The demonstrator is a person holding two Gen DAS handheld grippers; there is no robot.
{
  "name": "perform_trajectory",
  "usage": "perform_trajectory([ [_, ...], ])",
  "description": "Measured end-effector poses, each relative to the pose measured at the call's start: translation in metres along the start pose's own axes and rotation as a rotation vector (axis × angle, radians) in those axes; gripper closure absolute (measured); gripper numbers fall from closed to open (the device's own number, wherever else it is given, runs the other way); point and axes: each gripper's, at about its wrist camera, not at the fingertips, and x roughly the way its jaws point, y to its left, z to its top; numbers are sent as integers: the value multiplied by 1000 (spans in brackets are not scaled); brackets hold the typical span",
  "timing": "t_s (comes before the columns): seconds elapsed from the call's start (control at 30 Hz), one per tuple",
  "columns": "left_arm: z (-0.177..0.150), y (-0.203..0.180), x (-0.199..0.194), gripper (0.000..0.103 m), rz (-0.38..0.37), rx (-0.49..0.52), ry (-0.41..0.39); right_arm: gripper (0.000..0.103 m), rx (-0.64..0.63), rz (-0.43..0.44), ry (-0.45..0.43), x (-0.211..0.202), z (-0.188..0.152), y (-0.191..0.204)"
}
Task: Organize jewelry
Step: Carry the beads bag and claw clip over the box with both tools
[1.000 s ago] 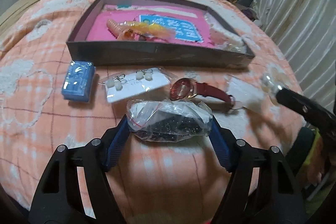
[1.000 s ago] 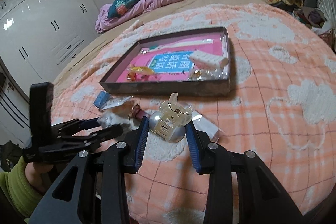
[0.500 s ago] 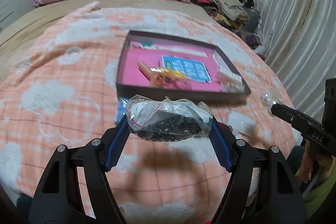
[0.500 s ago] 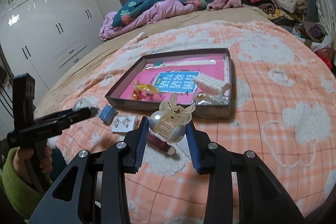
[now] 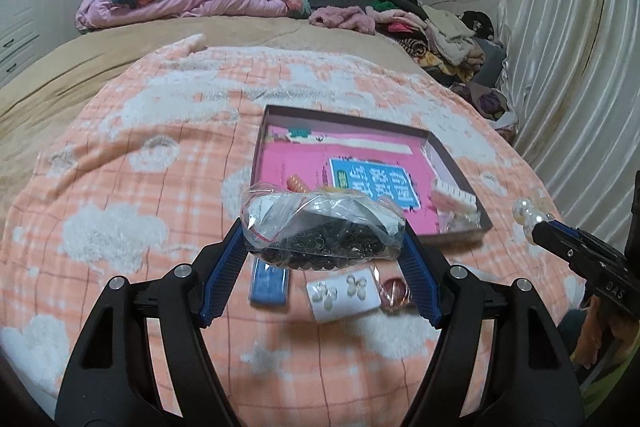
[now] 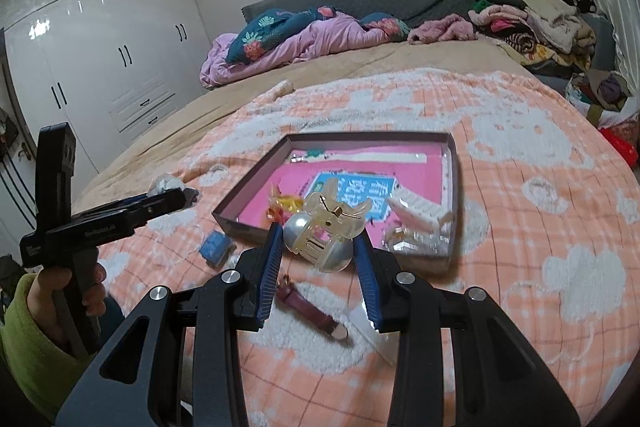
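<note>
My left gripper [image 5: 323,239] is shut on a clear plastic bag of dark beads [image 5: 320,229], held in the air above the bed. My right gripper [image 6: 318,241] is shut on a pearl hair claw [image 6: 320,235], also lifted. Beyond both lies a shallow dark box with a pink floor [image 5: 276,131] [image 6: 452,163], holding an orange clip [image 6: 286,203], a white comb-like piece [image 6: 416,209] and a blue label. On the blanket below lie a blue box [image 5: 267,287], an earring card [image 5: 340,293] and a red-strapped watch [image 6: 310,313].
The orange and white checked blanket [image 5: 120,187] covers the bed. Piled bedding [image 6: 304,35] and clothes [image 5: 432,27] lie at the head. A white wardrobe [image 6: 100,67] stands left, a curtain [image 5: 568,67] right. A hand in a green sleeve [image 6: 24,331] holds the left gripper.
Both grippers have risen with their loads; the box and the loose items on the blanket now look farther off and lower in view. The left view has tilted up toward the headboard.
</note>
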Motion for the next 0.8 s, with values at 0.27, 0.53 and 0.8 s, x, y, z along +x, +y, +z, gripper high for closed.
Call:
perform_trajectory([
  [0.27,17,-8,9,38,-1,22,-16,69,-19,11,-56,4,31,6],
  [0.53,28,-15,23,38,7,41,-10,69,-21,23,-92,10,55,5],
  [0.8,36,-20,46,38,22,59,21,69,-48,11,-74,28,70,-3],
])
